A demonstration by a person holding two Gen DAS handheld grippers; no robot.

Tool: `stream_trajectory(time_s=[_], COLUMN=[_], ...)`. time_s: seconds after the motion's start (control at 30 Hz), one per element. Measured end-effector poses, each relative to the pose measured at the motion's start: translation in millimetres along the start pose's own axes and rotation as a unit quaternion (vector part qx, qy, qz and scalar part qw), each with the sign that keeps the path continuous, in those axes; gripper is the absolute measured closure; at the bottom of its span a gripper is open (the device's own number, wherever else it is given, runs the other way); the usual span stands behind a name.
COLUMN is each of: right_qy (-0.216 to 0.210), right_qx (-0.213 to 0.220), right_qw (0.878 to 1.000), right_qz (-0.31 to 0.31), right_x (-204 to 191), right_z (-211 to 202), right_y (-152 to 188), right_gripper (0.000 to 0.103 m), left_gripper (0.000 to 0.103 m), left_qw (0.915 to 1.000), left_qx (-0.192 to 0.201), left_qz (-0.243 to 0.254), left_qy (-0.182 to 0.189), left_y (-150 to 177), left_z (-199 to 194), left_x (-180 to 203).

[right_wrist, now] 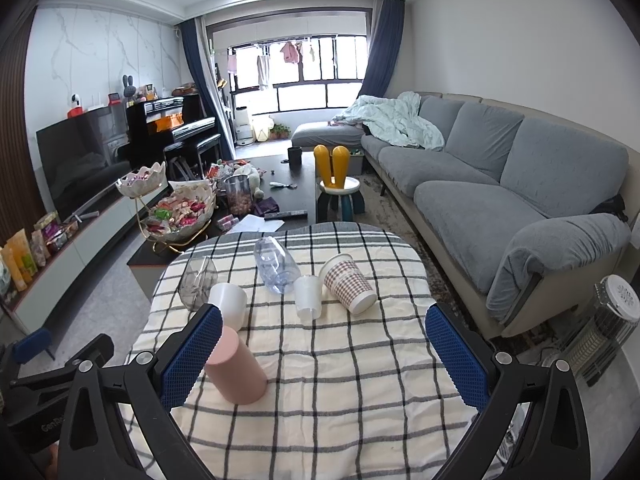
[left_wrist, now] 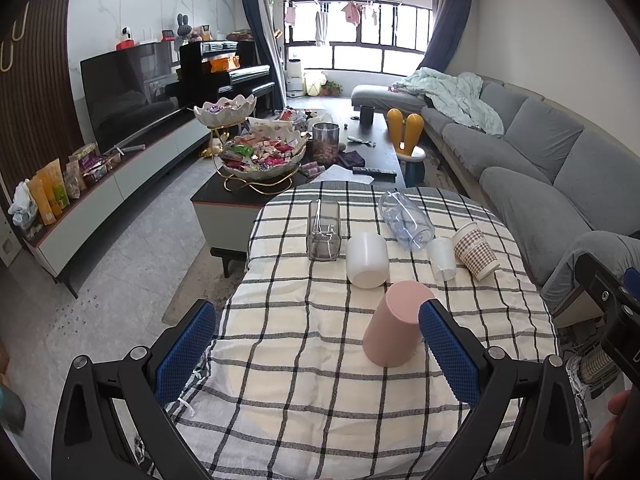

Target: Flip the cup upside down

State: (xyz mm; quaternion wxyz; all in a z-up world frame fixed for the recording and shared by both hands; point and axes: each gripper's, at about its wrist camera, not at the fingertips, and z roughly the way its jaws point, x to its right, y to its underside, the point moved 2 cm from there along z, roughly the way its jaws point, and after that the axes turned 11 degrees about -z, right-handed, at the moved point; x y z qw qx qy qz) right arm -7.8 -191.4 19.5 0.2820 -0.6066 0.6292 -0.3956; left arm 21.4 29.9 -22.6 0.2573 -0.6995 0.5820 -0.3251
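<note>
Near the table's front edge, pink cup stands inverted, axis vertical; both grippers' fingers spread, empty.

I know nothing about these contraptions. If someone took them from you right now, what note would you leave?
Left tongs: open, empty. Right tongs: open, empty.
Pink cup: nearest on the checked cloth, already mouth-down. White cup and small clear cup behind it also appear upside down.
Left, probably: the checked paper cup and the clear plastic cup lie on their sides; the square glass stands mouth-up at the back.
</note>
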Motion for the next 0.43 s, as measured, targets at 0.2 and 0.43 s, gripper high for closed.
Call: stream_trajectory(time_s=[0.2, 0.43], right_qy=[0.000, -0.001], right_qx=[-0.001, -0.003], right_qw=[1.000, 1.000], right_qz=[0.001, 0.002], right_x=[0.1, -1.1], right_z=[0.1, 0.4], right_y=[-0.2, 2.3], right_gripper=[0.001, 0.001], left_gripper=[0.000, 0.000], left_qw=[0.9999, 0.9999], left_qx=[-0.010, -0.010], left_qz=[-0.005, -0.003], left_qy=[-0.001, -0.003], left_y=[1.3, -1.9], left_z=[2.5, 3.5], left_x=[-1.6, -2.7])
